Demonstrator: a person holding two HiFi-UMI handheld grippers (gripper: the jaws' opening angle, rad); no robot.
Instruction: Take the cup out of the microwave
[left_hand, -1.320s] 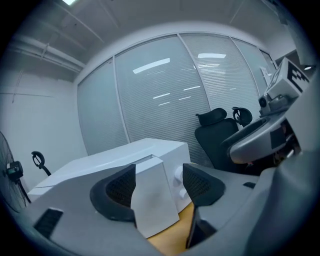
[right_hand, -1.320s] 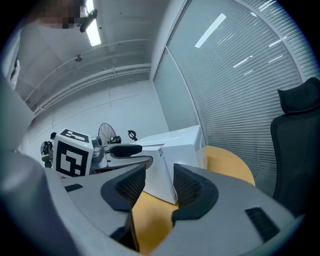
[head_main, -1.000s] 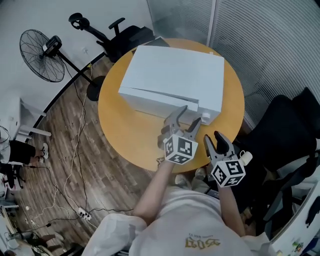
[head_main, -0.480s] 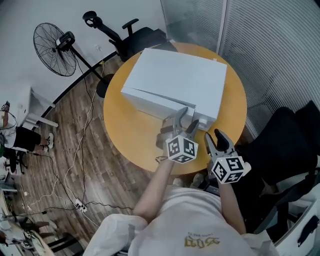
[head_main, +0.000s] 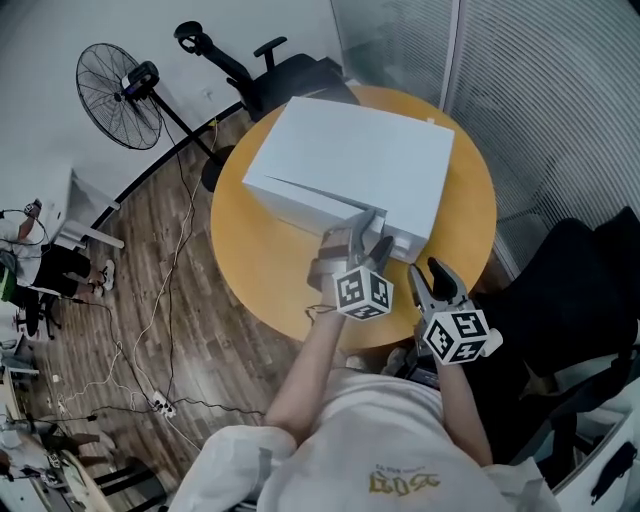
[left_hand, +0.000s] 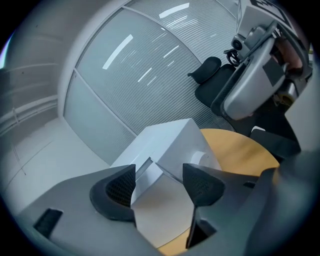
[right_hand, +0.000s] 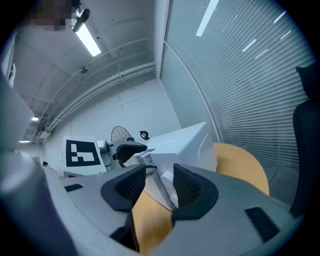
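Note:
A white microwave (head_main: 350, 160) stands on a round yellow table (head_main: 260, 260), and I see no cup anywhere. Its door looks closed, or ajar by a crack at most. My left gripper (head_main: 362, 232) is right at the microwave's front, where the door meets the knob panel. In the left gripper view its jaws (left_hand: 159, 180) frame the microwave's corner (left_hand: 175, 145) without pressing on it; they have just been opening. My right gripper (head_main: 432, 280) hovers over the table edge, to the right of the left one, and stands open and empty (right_hand: 159, 182).
A standing fan (head_main: 115, 95) and an office chair (head_main: 270, 70) sit beyond the table on the wooden floor, where cables (head_main: 150, 330) trail. A black chair (head_main: 570, 290) is close on the right. A glass wall with blinds (head_main: 560, 90) runs behind.
My left gripper has rolled and moved forward and down, up to the microwave's front. The right gripper has shifted only slightly.

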